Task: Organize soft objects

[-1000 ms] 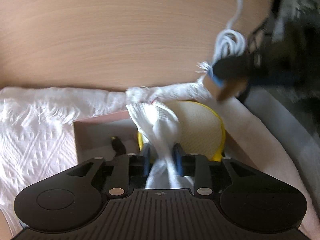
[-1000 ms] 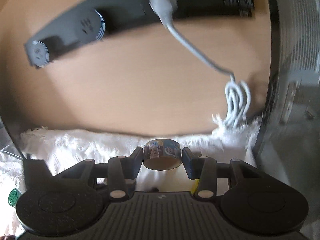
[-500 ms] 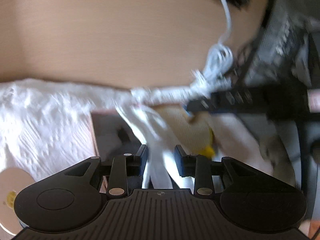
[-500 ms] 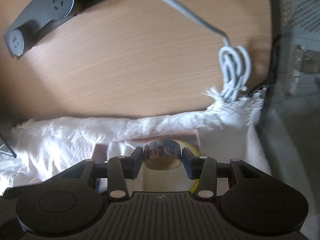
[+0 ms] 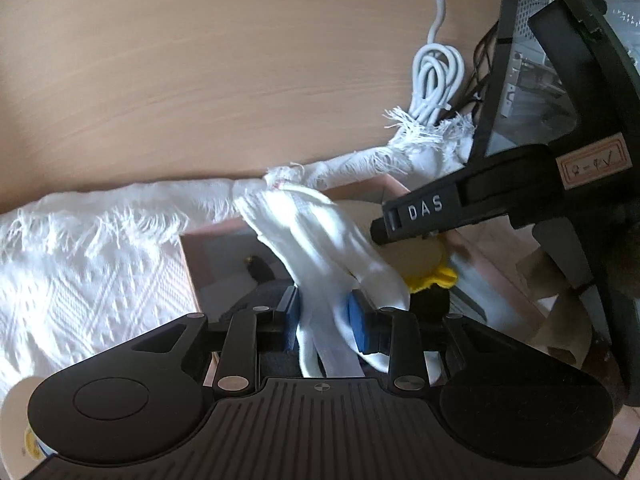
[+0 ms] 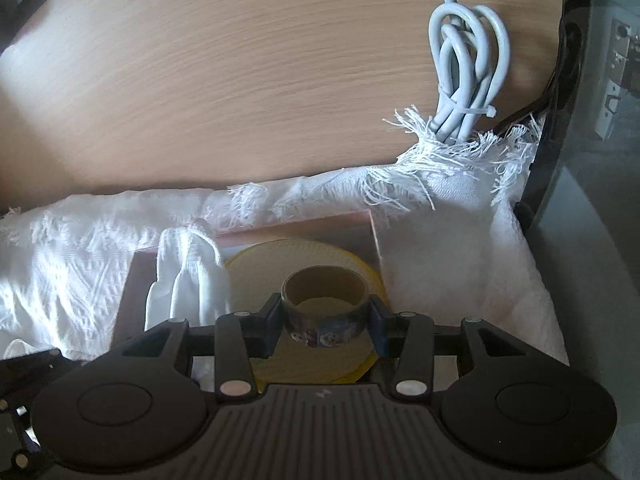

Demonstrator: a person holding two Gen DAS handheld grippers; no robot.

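My left gripper (image 5: 324, 320) is shut on a white fabric glove (image 5: 320, 236) that rises from its blue pads over a shallow pink box (image 5: 188, 264). In the box lies a round cream pad with a yellow rim (image 6: 308, 256). My right gripper (image 6: 325, 322) is shut on a small cartoon-print tape roll (image 6: 320, 330), held just above that pad. The glove (image 6: 188, 276) hangs at the box's left side in the right wrist view. The right gripper's black finger (image 5: 460, 208) reaches over the box from the right in the left wrist view.
The box sits on a white fringed towel (image 5: 80, 276) on a wooden desk (image 5: 200, 80). A coiled white cable (image 6: 468, 64) lies behind the towel's corner. A computer case (image 5: 580, 20) stands close at the right. A round pale object (image 5: 20, 432) shows at the lower left.
My right gripper has come down with the tape roll, from above the towel's edge to over the pad in the box. The left gripper kept its hold on the glove and shifted slightly.
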